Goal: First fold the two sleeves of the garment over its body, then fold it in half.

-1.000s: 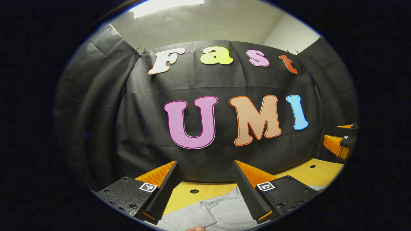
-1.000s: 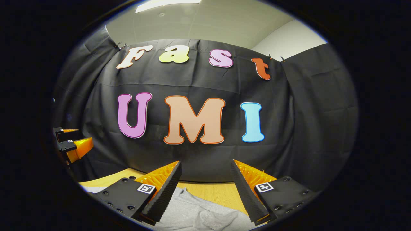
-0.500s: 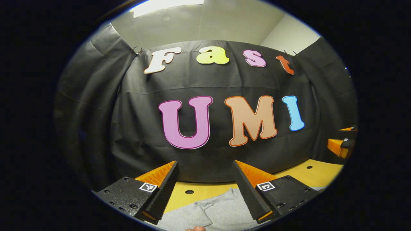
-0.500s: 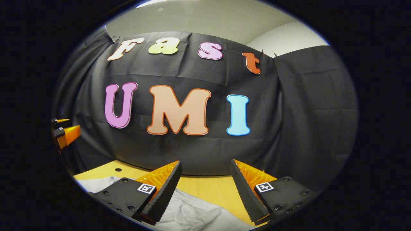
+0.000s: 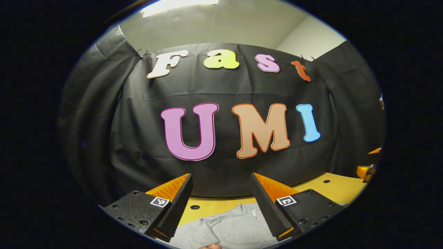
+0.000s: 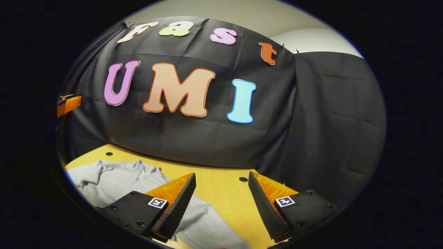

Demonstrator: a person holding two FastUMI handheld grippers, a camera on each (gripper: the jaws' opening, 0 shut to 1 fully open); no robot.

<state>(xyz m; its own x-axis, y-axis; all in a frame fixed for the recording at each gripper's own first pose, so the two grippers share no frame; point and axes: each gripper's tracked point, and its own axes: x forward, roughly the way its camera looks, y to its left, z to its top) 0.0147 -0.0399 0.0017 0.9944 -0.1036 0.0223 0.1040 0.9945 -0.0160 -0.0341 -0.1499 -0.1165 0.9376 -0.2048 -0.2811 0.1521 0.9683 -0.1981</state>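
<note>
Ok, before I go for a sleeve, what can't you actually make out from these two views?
- Grey garment, right gripper view: its near part is cut off by the lower edge and partly covered by the right gripper, whose jaws stand open.
- Garment, left gripper view: a patch between the open fingers of the left gripper; sleeves hidden.
- Whether any sleeve is folded: cannot tell.

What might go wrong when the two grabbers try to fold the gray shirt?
1. Both grippers, left and right, are open and above the gray garment, holding nothing; a shallow pinch might slip off.
2. The garment looks wrinkled near its collar, so folds may come out uneven.
3. It lies on smooth wood table, so it may slide.
</note>
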